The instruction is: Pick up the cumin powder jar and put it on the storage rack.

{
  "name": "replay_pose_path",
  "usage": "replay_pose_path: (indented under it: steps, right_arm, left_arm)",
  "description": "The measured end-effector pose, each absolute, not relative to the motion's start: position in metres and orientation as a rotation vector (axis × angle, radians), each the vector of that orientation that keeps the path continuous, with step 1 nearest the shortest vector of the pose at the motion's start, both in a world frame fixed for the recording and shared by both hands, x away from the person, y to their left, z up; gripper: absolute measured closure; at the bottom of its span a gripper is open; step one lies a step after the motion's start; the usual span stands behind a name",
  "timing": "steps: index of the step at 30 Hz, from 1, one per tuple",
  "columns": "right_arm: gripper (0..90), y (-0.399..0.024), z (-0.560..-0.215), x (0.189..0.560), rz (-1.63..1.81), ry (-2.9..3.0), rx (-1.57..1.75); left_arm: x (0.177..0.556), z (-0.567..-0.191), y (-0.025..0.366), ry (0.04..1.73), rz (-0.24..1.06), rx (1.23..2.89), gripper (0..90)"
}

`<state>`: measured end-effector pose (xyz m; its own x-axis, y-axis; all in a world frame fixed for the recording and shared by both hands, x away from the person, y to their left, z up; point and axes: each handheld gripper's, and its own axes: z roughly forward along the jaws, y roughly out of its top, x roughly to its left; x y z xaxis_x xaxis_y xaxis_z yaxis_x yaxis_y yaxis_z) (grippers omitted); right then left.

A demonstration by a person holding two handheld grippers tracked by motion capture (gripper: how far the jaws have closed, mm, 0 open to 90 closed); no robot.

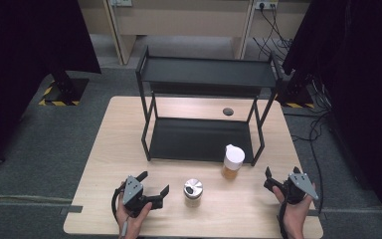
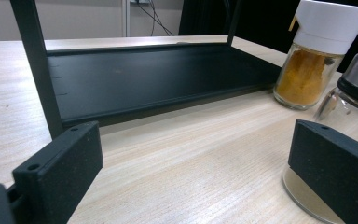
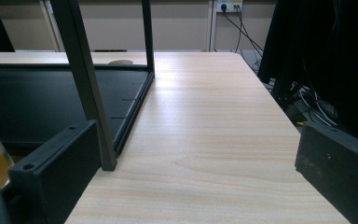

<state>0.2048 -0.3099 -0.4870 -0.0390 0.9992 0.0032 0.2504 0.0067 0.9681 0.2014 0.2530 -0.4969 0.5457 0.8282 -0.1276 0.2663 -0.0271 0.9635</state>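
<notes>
Both grippers are held low at the near table edge, jaws spread wide, nothing gripped: left gripper (image 1: 151, 190) at 7 o'clock, right gripper (image 1: 274, 181) at 5 o'clock. Black two-tier rack (image 1: 204, 139) is set at 12 o'clock. White-capped spice jar (image 1: 233, 162) stands at its front right post. Steel-lidded jar (image 1: 193, 192), between the grippers, is partly hidden behind a jaw in the left gripper view. No label is legible.

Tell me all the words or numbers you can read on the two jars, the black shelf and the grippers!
No text can be read.
White-lidded jar of orange powder: no label or print in the high view or the left gripper view.
Silver-lidded jar: plain glass and metal, no writing.
Black shelf: bare black metal.
Left gripper and right gripper: no readable marks.
Yellow-black stripes on the floor: a warning pattern without letters.
</notes>
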Motion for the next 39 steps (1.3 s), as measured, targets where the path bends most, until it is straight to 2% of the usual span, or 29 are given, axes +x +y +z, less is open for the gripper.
replay_pose_path:
  steps: [10,24,39]
  right_arm:
    - [0.6,-0.310,-0.487,0.205,1.105,1.427,1.374]
    - [0.6,-0.309,-0.487,0.205,1.099,1.433,1.365]
    - [0.7,-0.309,-0.487,0.205,1.098,1.435,1.358]
  left_arm:
    - [0.201,-0.498,0.253,0.934,0.574,1.581,1.9]
    - [0.205,-0.500,0.262,0.805,0.470,1.565,0.0]
    - [0.207,-0.494,0.241,0.691,0.426,1.639,0.0]
